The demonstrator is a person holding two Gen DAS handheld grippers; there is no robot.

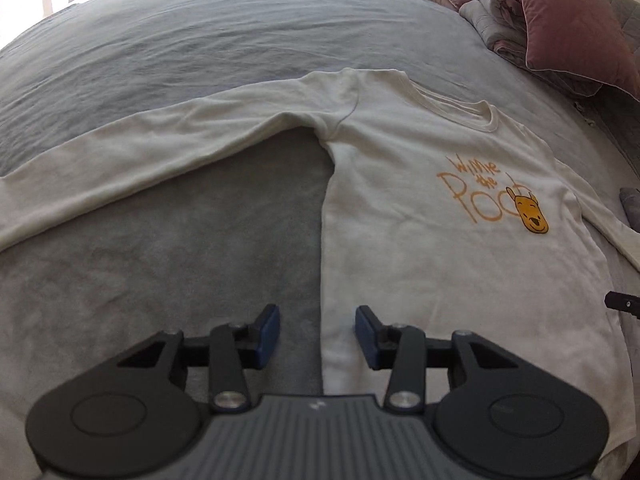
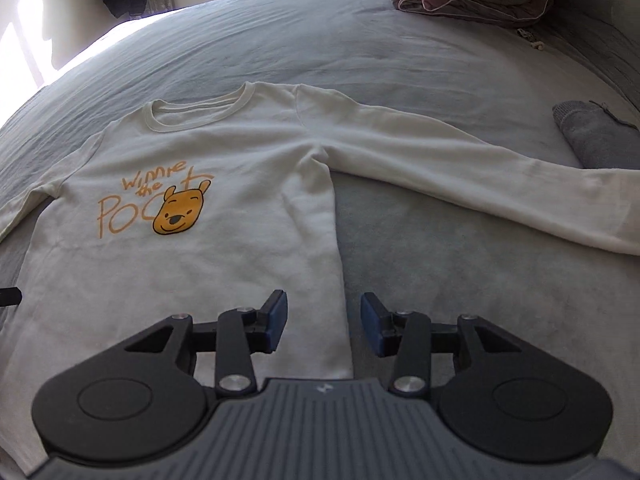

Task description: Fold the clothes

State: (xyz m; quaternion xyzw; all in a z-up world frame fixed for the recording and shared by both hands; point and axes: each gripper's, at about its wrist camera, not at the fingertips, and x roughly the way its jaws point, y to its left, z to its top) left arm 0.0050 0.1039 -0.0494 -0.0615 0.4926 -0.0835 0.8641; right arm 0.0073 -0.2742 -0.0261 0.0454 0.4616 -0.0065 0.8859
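The shirt (image 1: 420, 208) lies flat on the bed (image 1: 180, 52), sleeves spread. Each side edge runs between the part-open, empty jaws of the left gripper (image 1: 317, 334) and right gripper (image 2: 324, 322). Drop squarely, pinch both layers near the hem.

Grey bedspread (image 1: 180, 60), pink pillow (image 1: 560, 12) atop folded quilts (image 1: 492, 4).
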